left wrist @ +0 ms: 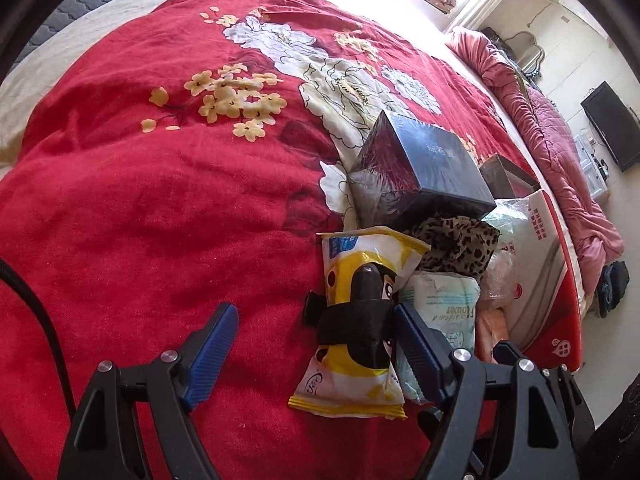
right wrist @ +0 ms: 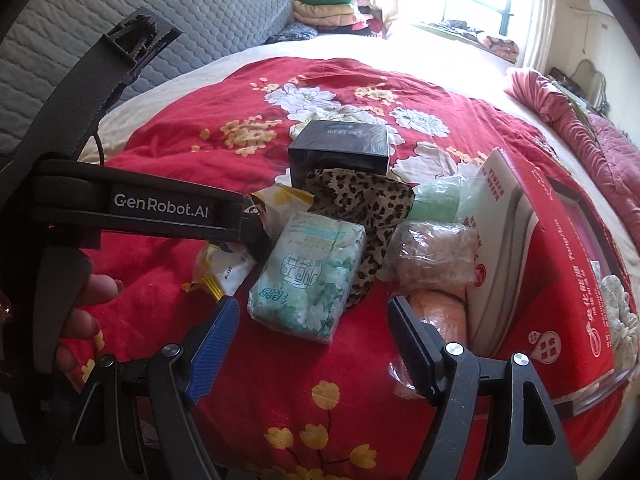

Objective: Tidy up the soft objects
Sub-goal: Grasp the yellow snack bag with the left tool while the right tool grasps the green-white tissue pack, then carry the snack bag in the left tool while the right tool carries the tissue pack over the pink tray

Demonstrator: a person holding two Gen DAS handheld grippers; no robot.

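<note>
The red blanket (left wrist: 140, 200) on the bed looks soft and fuzzy. The yellow snack bag (left wrist: 356, 320) is shiny, crinkly plastic. The tissue pack (right wrist: 308, 276) has thin, glossy wrap. The black box (left wrist: 420, 160) is smooth and shiny. The spotted scarf (right wrist: 360, 200) is thin cloth. The red box (right wrist: 560, 280) looks like smooth cardboard. The left tool (left wrist: 316, 348) has ribbed blue pads (left wrist: 212, 352) and matt black plastic.

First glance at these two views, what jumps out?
The red floral blanket fills both views. On its right side sits a heap: a dark glossy box at the back, leopard-print fabric in front of it, a green tissue pack nearest, and a big red carton at the right edge. The left tongs are open at a yellow snack bag; the right tongs hover open near the tissue pack.
</note>
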